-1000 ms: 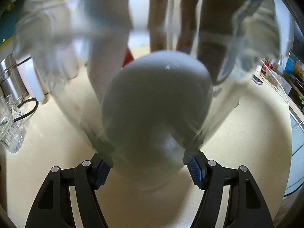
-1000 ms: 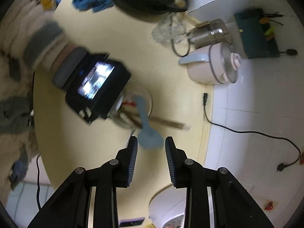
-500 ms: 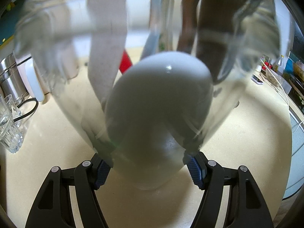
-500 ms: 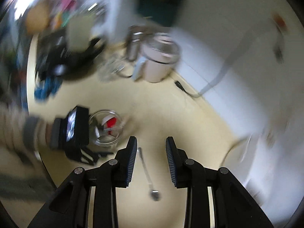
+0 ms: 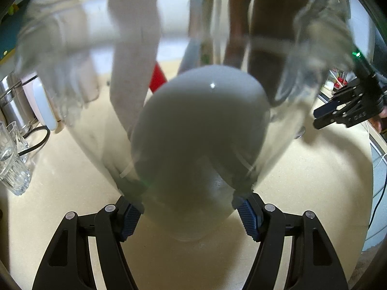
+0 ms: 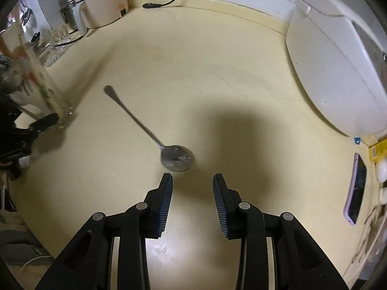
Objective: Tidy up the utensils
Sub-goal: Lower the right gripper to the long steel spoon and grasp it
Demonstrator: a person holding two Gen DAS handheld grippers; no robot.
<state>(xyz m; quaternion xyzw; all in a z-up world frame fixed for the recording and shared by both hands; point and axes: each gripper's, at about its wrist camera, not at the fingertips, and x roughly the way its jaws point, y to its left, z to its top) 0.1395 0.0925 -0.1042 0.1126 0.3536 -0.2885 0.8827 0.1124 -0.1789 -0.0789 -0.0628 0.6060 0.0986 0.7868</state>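
My left gripper [image 5: 191, 207] is shut on a clear glass jar [image 5: 79, 111] that stands on the cream counter. The jar holds several utensils: a grey spoon bowl [image 5: 200, 125], wooden handles [image 5: 237, 24] and a red piece [image 5: 157, 77]. The jar also shows at the left edge of the right wrist view [image 6: 41, 87]. My right gripper [image 6: 192, 188] is open and empty, low over the counter. A metal spoon [image 6: 176, 157] lies just ahead of its fingertips, with the handle pointing away to the left. The right gripper shows at the right of the left wrist view [image 5: 343, 113].
A white rice cooker [image 6: 338, 67] stands at the right. A phone [image 6: 355, 188] lies near the right edge. A cream pot [image 6: 101, 7], a steel kettle [image 6: 67, 12], drinking glasses [image 5: 12, 159] and a black power cord [image 6: 164, 0] sit along the back wall.
My right gripper has swung away from above the jar and come down low behind the metal spoon on the counter. The left gripper keeps its hold on the jar.
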